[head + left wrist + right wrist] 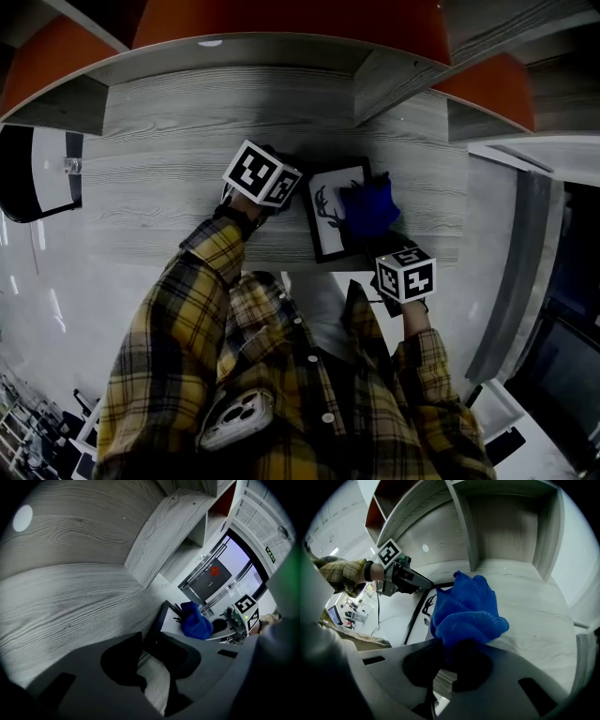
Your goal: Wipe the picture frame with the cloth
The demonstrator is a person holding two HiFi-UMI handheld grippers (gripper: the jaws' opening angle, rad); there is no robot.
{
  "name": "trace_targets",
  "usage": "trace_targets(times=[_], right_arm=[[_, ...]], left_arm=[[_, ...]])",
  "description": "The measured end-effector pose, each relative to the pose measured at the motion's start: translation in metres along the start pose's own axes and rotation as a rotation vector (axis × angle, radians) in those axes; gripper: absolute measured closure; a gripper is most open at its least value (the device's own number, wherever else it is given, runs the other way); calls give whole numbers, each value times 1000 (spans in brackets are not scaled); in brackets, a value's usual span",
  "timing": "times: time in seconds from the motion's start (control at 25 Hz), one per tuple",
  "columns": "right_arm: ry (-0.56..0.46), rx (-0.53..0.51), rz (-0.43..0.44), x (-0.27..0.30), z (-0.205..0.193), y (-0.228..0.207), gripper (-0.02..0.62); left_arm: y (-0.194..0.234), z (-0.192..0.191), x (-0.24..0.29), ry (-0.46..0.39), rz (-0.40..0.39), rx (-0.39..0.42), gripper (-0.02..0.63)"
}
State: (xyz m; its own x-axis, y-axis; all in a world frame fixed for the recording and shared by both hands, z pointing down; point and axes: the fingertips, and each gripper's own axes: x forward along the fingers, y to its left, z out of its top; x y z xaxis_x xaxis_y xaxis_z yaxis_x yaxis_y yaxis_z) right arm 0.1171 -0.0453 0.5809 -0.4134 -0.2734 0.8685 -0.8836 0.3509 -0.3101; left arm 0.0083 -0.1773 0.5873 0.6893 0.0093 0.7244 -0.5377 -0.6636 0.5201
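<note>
A black picture frame (330,225) with a deer drawing lies flat near the front edge of the grey wood desk (169,178). My left gripper (300,190) grips its left edge; in the left gripper view the dark frame edge (163,615) runs in between the jaws (152,652). My right gripper (377,236) is shut on a bunched blue cloth (368,208), which rests on the frame's right part. In the right gripper view the cloth (464,606) bulges out of the jaws (450,660) over the frame (423,607), and the left gripper (424,584) holds the far corner.
Open shelf compartments with an upright divider (389,84) and orange panels (281,21) stand behind the desk. The desk's front edge (281,267) is close to my plaid shirt. A white floor (56,272) lies to the left, a grey ledge (511,281) to the right.
</note>
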Motion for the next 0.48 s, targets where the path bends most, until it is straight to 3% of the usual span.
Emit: trace_targets(times=[0.2,0.48], right_arm=[[-37,99,7,-17,-21,6,548],[23,145,1,-24,-60,11,548]], left_arm=[[0,0,1,0,-3,-3,502],[0,1,2,-1,-11,-6,502]])
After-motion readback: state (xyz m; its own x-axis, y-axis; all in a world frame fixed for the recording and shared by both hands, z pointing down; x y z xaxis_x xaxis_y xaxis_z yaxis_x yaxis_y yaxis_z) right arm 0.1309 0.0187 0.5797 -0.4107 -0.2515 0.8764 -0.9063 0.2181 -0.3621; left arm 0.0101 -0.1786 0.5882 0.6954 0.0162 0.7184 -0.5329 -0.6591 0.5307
